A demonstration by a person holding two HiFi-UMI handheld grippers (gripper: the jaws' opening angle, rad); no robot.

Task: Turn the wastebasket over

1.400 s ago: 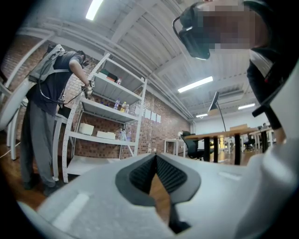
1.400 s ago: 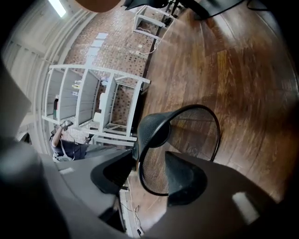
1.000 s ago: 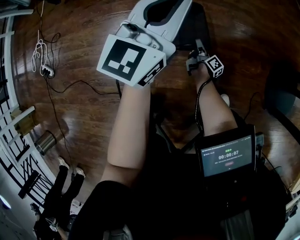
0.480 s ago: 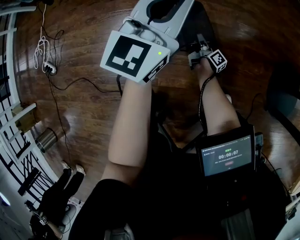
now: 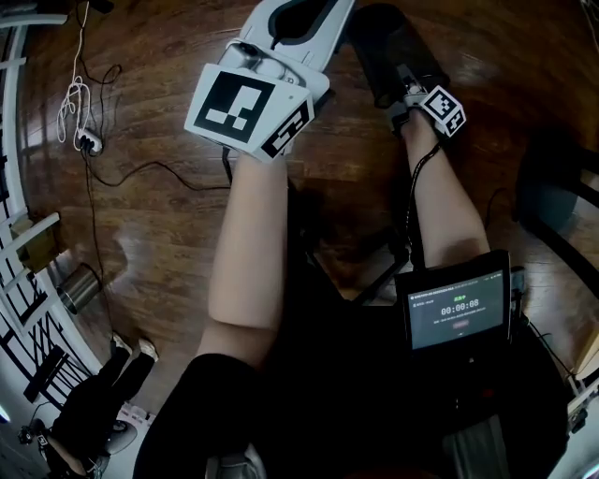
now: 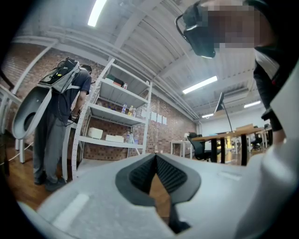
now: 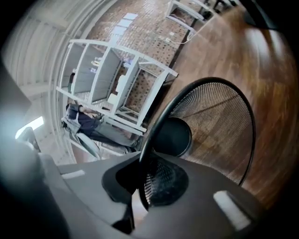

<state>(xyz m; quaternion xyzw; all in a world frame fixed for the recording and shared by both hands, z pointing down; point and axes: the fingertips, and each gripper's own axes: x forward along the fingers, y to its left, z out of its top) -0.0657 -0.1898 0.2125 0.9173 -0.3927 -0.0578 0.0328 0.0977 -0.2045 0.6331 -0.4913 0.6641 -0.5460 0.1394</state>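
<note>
The wastebasket (image 5: 386, 49) is black wire mesh and hangs tilted above the wooden floor at the top of the head view. My right gripper (image 5: 397, 92) is shut on its rim. In the right gripper view the round rim (image 7: 156, 116) runs between the jaws of the right gripper (image 7: 144, 173), and I look into the basket's open mouth (image 7: 219, 116) to its solid bottom disc (image 7: 172, 136). My left gripper (image 5: 298, 13) is held level to the left of the basket, apart from it. The left gripper (image 6: 155, 156) has its pads closed together with nothing between them.
White cables and a power strip (image 5: 86, 140) lie on the floor at the left, with a small metal can (image 5: 79, 286) below them. A person (image 5: 98, 398) stands at the lower left. A dark chair (image 5: 562, 187) is at the right. White shelving (image 6: 117, 116) faces the left gripper.
The right gripper has closed on the basket rim, then risen and rolled, and the basket has lifted and tilted with it. The left gripper has shifted left and up in the head view.
</note>
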